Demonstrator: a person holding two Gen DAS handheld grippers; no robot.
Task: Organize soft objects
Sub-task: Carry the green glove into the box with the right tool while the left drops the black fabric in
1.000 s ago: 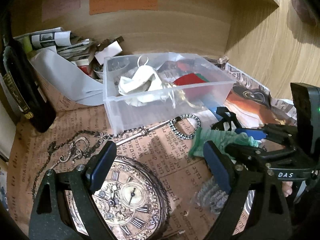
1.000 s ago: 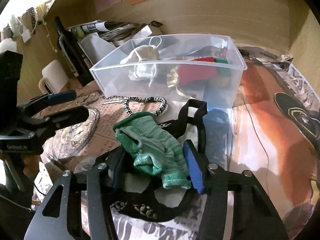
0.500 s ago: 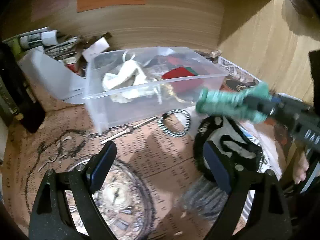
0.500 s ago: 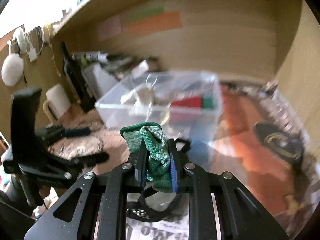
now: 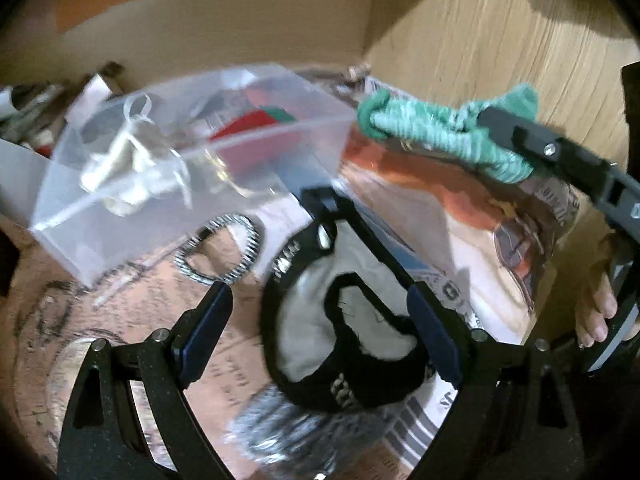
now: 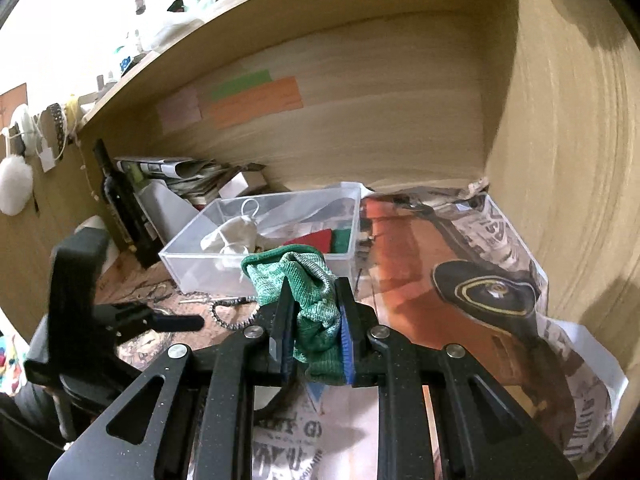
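Note:
My right gripper (image 6: pixel 313 312) is shut on a green knitted sock (image 6: pixel 308 292) and holds it up in the air, right of and nearer than the clear plastic bin (image 6: pixel 200 266). In the left wrist view the sock (image 5: pixel 436 132) hangs at the upper right, beside the bin (image 5: pixel 120 232). The bin holds a white cloth pouch (image 6: pixel 232 236) and red and green felt pieces (image 6: pixel 316 238). My left gripper (image 5: pixel 320 328) is open and empty, low over a black and white face mask (image 5: pixel 332 320) on the table. A grey fuzzy item (image 5: pixel 288 428) lies just below the mask.
A beaded bracelet (image 5: pixel 224 252) lies in front of the bin. A dark bottle (image 6: pixel 120 204), a white file holder (image 6: pixel 168 208) and stacked papers stand at the back left. Printed paper (image 6: pixel 460 320) covers the table. Wooden walls close off the back and right.
My right gripper closed on the green sock and lifted it off the table, up towards the bin. My left gripper moved right, over the black and white mask.

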